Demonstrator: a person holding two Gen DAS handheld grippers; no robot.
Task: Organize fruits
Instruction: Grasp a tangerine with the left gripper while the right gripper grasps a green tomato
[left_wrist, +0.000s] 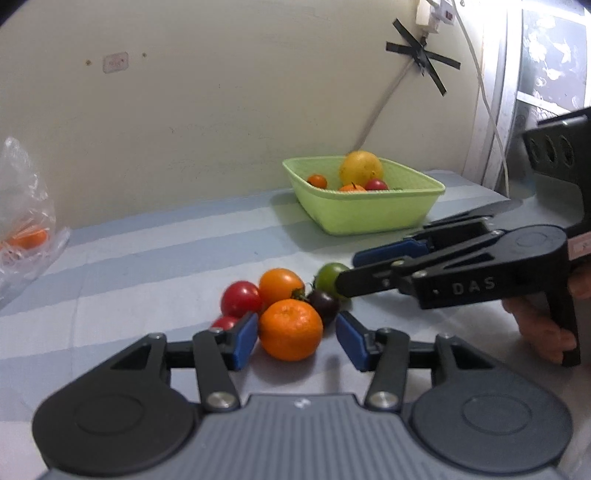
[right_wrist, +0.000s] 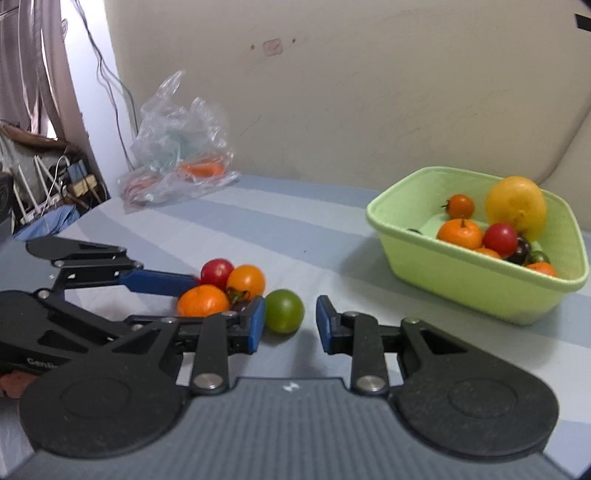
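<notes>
Orange mandarin (left_wrist: 290, 329) sits between the open left claw (left_wrist: 296, 339); open right claw (right_wrist: 290, 325) flanks green tomato (right_wrist: 284, 311), neither gripping.

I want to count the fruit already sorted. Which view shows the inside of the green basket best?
The right wrist view: it looks down into the green basket, showing most of its fruit. The left wrist view sees the basket from lower, so its wall hides most fruit.

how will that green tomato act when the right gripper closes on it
The green tomato is round and smooth, so it will probably roll or slip if nudged off-centre. The right gripper is open around it; squeezing gently seems wise, since tomato skin bruises.
</notes>
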